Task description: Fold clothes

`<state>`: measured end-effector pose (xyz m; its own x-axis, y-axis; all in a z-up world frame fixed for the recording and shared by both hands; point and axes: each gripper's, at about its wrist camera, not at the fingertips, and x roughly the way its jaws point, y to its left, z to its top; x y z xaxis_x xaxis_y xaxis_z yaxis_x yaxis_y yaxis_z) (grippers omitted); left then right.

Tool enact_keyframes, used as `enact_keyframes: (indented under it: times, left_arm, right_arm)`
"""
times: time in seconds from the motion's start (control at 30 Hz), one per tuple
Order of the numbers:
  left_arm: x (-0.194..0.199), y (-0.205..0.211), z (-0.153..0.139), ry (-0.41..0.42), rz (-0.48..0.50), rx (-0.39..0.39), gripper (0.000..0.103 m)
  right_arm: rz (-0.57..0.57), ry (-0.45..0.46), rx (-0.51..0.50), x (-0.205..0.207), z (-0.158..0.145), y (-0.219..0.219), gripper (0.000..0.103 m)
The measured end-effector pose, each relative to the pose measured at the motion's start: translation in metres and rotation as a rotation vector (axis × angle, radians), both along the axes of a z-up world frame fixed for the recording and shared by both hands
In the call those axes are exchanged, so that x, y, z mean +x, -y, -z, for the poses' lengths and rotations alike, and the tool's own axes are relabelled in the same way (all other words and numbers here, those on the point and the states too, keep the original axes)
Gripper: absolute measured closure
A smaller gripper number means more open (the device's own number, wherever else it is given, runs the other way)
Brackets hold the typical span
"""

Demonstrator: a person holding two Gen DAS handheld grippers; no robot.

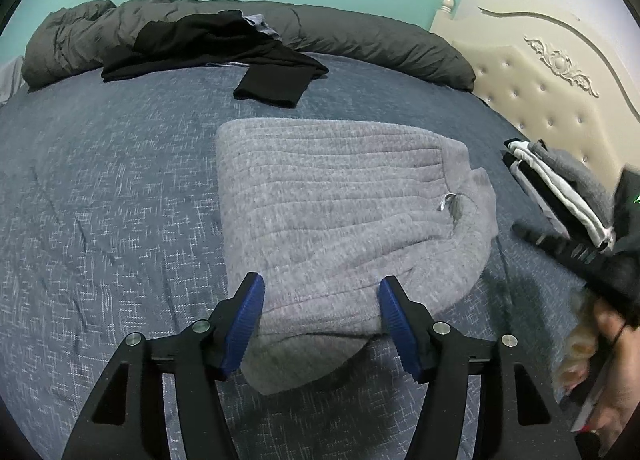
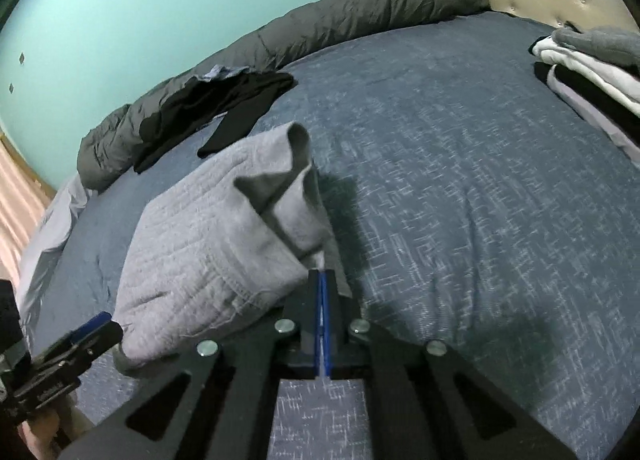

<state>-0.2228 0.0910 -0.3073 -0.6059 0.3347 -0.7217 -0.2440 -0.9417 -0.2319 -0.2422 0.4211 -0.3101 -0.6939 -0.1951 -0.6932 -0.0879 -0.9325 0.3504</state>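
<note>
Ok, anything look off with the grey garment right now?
Yes: the grey quilted garment has a corner sticking up and creased on the side by the shut right tongs, so that fold isn't flat. The left tongs stand open.

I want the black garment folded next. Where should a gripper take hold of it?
Probably the flat end of the black garment lying out on the blue bedspread, approached from the near side: that part lies thin and free, while the rest is bunched against the grey duvet.

Dim even light, soft shadows, fisheye-bent edges — slight blur
</note>
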Motion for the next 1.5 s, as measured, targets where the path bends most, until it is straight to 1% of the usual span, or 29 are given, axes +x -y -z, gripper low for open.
enact_keyframes:
  times: [0.03,0.07,0.13,0.2,0.23,0.27,0.33,0.4,0.5,0.53,0.63,0.7,0.73,0.8,0.87,0.93,0.97,1.03,1.1,1.17,1.23,1.3,1.33,1.37,1.5]
  left_arm:
    - [0.000,0.000,0.000,-0.001,0.000,-0.003,0.039]
    - [0.000,-0.001,0.000,-0.001,0.001,-0.004,0.038]
    - [0.000,-0.001,0.000,0.001,0.000,-0.005,0.038]
    - [0.001,-0.001,-0.001,0.004,0.001,-0.008,0.038]
    - [0.001,-0.001,-0.001,0.006,0.004,-0.010,0.037]
    - [0.001,-0.001,-0.001,0.008,0.007,-0.011,0.037]
    - [0.002,0.000,0.000,0.012,0.012,-0.012,0.036]
    - [0.002,0.000,0.001,0.012,0.020,-0.019,0.035]
    - [0.003,0.001,0.003,0.011,0.023,-0.020,0.035]
    - [0.003,0.001,0.004,0.012,0.022,-0.018,0.035]
    - [0.003,0.001,0.003,0.012,0.017,-0.015,0.034]
    - [0.003,0.001,0.002,0.016,0.015,-0.013,0.034]
    - [0.003,0.002,0.001,0.017,0.015,-0.011,0.034]
    - [0.003,0.004,-0.001,0.018,0.016,-0.006,0.034]
    - [0.002,0.006,-0.003,0.012,0.008,-0.003,0.034]
    - [0.002,0.008,-0.004,0.005,-0.001,-0.002,0.034]
    - [0.001,0.008,-0.005,0.002,-0.005,-0.001,0.034]
    - [0.001,0.010,-0.006,-0.003,-0.013,0.000,0.034]
    - [-0.001,0.011,-0.005,0.007,-0.013,0.000,0.034]
    - [-0.001,0.015,-0.005,0.007,-0.009,-0.004,0.034]
    - [-0.001,0.019,-0.005,0.005,-0.006,-0.008,0.034]
    - [-0.003,0.024,-0.005,0.001,-0.013,-0.005,0.034]
    - [-0.005,0.026,-0.005,0.004,-0.015,-0.001,0.034]
    - [-0.006,0.028,-0.004,0.005,-0.017,0.001,0.034]
    - [-0.008,0.027,-0.001,0.002,-0.009,-0.006,0.034]
  right_arm:
    - [0.001,-0.033,-0.008,0.002,-0.010,0.001,0.103]
    - [-0.021,-0.071,-0.029,0.001,-0.020,0.004,0.100]
    - [-0.098,-0.104,-0.051,-0.007,-0.036,0.017,0.100]
    - [-0.182,-0.099,-0.064,-0.025,-0.044,0.035,0.099]
    - [-0.210,-0.088,-0.059,-0.034,-0.044,0.043,0.093]
    - [-0.223,-0.074,-0.043,-0.043,-0.042,0.049,0.091]
    - [-0.245,-0.035,-0.017,-0.060,-0.035,0.058,0.091]
    - [-0.250,0.020,0.013,-0.067,-0.025,0.058,0.091]
    - [-0.236,0.078,0.107,-0.060,-0.008,0.050,0.091]
    - [-0.219,0.094,0.122,-0.056,-0.001,0.043,0.094]
    - [-0.182,0.137,0.125,-0.046,0.014,0.024,0.094]
    - [-0.179,0.146,0.127,-0.043,0.016,0.019,0.094]
    - [-0.174,0.146,0.130,-0.042,0.015,0.017,0.094]
    - [-0.157,0.117,0.108,-0.041,0.006,0.012,0.094]
    - [-0.137,0.054,0.079,-0.039,-0.012,0.009,0.094]
    - [-0.150,-0.001,0.054,-0.041,-0.027,0.010,0.094]
    - [-0.168,-0.014,0.049,-0.043,-0.030,0.014,0.094]
    - [-0.216,0.006,0.048,-0.055,-0.028,0.027,0.094]
    - [-0.249,0.060,0.061,-0.066,-0.013,0.035,0.094]
    - [-0.257,0.109,0.066,-0.074,0.005,0.034,0.094]
    - [-0.257,0.143,0.031,-0.079,0.020,0.027,0.094]
    - [-0.263,0.112,0.011,-0.078,0.010,0.020,0.094]
    - [-0.265,0.089,0.017,-0.079,0.002,0.019,0.094]
    - [-0.268,0.066,0.028,-0.082,-0.007,0.018,0.090]
    - [-0.292,0.030,0.078,-0.109,-0.030,0.022,0.090]
